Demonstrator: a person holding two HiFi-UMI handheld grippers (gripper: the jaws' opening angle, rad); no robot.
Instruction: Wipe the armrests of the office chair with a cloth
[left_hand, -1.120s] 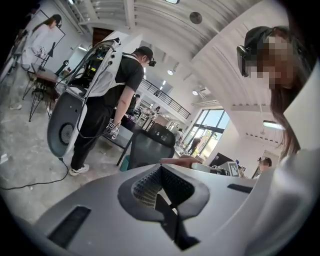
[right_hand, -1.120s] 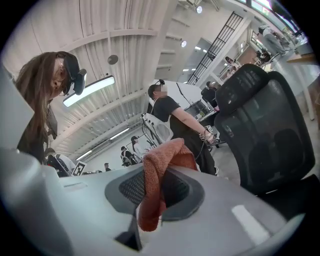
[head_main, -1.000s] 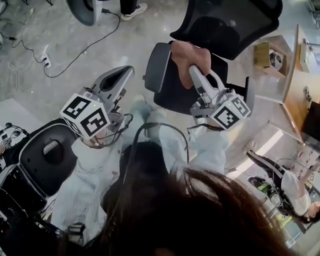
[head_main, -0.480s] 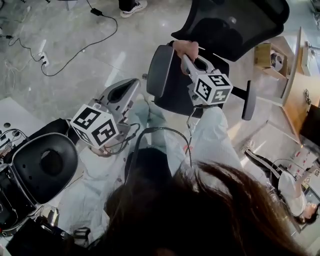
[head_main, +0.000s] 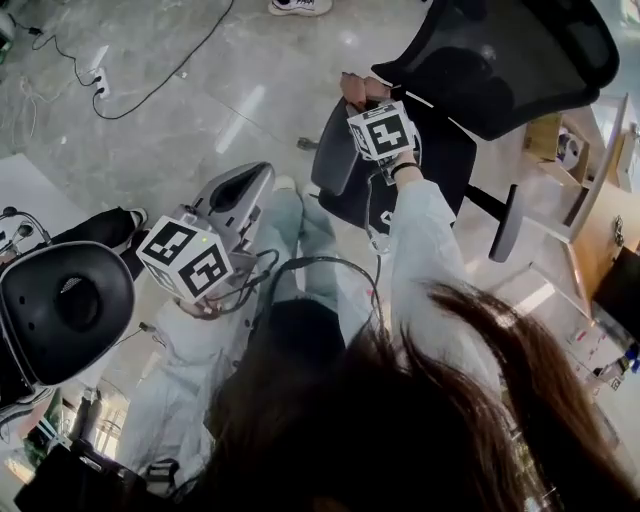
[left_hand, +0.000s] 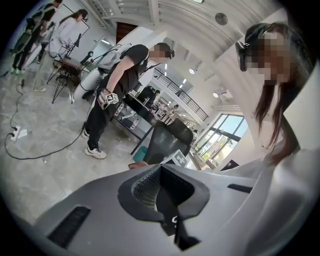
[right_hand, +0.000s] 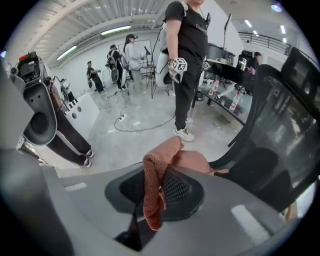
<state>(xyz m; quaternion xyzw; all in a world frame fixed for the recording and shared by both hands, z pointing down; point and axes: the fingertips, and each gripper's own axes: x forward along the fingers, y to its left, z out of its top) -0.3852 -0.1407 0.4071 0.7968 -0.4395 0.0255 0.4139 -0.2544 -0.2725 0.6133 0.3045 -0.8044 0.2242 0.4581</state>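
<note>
Looking along the right gripper, its own view shows the jaws clamped on a salmon-pink terry cloth, a grip the head view hides behind the marker cube while placing the cloth at the far end of the grey armrest of the black mesh office chair. That arm is stretched forward; the left gripper is held back by the person's legs, jaws pressed together on nothing. Bare grey floor lies open left of the armrest, the second armrest well apart.
</note>
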